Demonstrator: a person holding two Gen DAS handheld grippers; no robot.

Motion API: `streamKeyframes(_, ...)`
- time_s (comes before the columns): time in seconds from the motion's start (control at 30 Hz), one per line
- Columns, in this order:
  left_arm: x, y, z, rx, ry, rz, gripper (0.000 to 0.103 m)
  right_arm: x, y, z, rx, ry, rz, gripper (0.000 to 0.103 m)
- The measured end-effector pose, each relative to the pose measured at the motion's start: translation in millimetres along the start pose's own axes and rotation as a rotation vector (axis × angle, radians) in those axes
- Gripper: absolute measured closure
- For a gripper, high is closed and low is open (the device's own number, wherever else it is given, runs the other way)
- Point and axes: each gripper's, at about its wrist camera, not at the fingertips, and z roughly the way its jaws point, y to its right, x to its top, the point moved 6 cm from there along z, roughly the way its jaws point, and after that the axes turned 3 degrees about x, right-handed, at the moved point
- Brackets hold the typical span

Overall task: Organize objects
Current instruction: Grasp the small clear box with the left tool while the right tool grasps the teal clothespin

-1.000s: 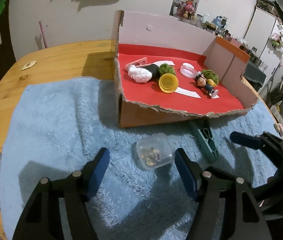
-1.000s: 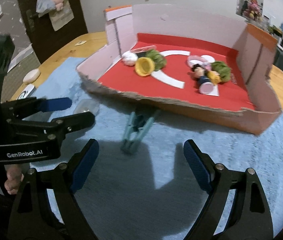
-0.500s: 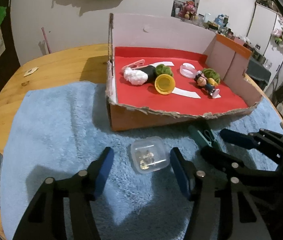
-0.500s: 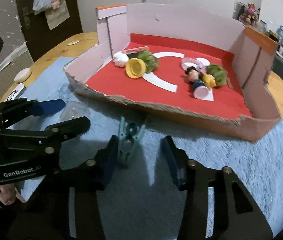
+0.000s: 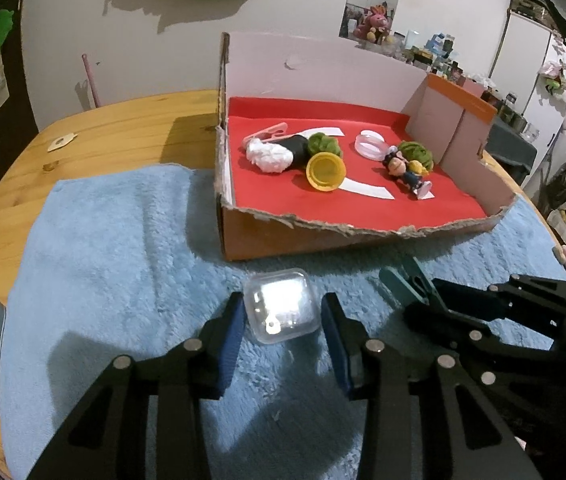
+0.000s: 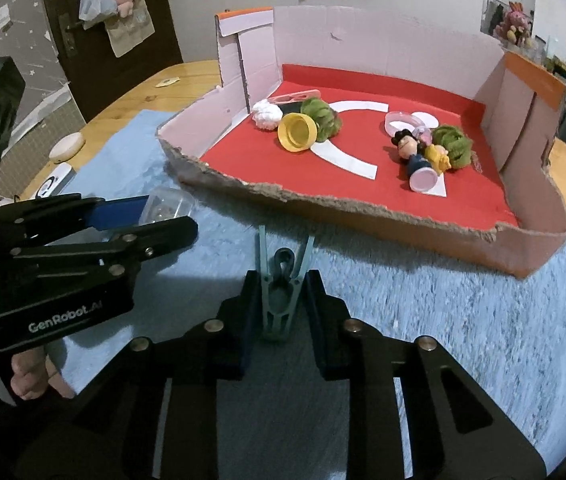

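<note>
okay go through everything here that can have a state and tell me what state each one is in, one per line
left gripper: shut on the clear plastic case
clear plastic case: lid closed, held between the fingers, over the blue towel
right gripper: shut on the green clothespin
green clothespin: gripped on both sides, prongs toward the box
cardboard box: open top, torn front edge
yellow cap: on its side in the box
figurine: lying down in the box

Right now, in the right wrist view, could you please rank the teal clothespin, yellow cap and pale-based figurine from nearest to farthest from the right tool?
1. Teal plastic clothespin: between the right tool's fingers.
2. Yellow plastic cap: box's left half.
3. Pale-based toy figurine: box's right half; too close to call with the cap.
</note>
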Motion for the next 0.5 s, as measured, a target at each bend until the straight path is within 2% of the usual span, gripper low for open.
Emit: streamKeyframes(0.5, -7.7, 10.6, -16.8, -0.019, 0.022, 0.019, 0.063, -4.8, -7.9, -26.9, 0.032, 0.046, 0.022, 0.082)
